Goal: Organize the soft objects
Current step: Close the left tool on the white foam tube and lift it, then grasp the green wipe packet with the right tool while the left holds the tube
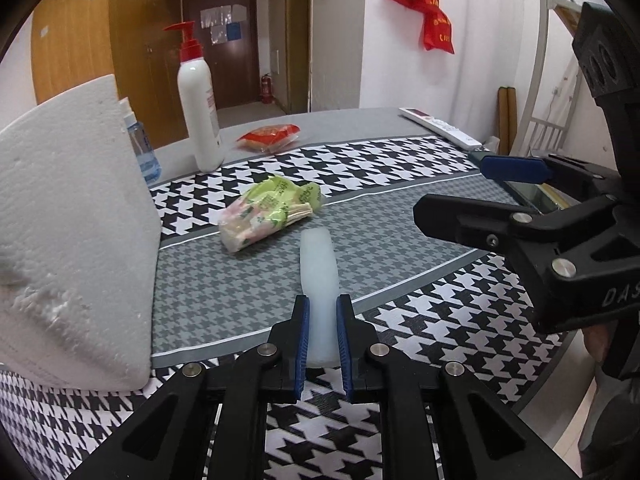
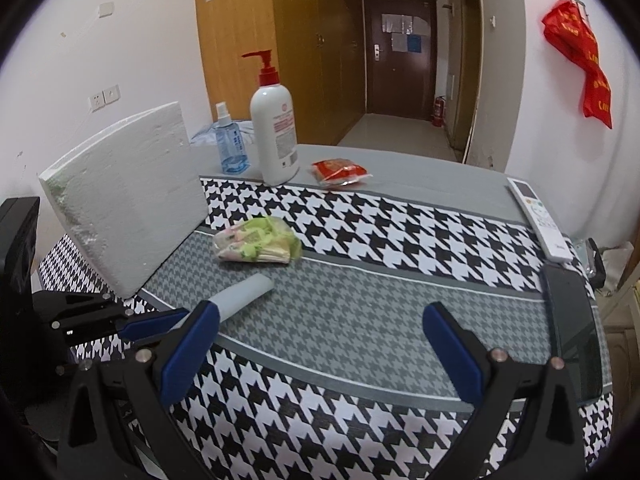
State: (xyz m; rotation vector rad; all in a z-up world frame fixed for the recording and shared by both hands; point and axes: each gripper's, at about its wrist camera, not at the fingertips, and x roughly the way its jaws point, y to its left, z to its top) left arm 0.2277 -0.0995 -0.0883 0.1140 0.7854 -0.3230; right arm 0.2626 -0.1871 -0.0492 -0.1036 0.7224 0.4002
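Spray bottle (image 1: 142,148) half behind foam block (image 1: 76,232)

At twelve o'clock on the surface (image 2: 360,304) we see a white pump bottle (image 2: 276,136) with a red pump, upright. Just beside it, toward nine o'clock, stands a blue spray bottle (image 2: 230,144). A white remote (image 2: 540,220) lies at the two o'clock edge, with a dark phone (image 2: 572,328) below it at three o'clock. Beyond, we see a brown door (image 2: 396,52), a fire extinguisher (image 2: 439,110) and a red bag (image 2: 580,60) hanging on the wall at one o'clock.
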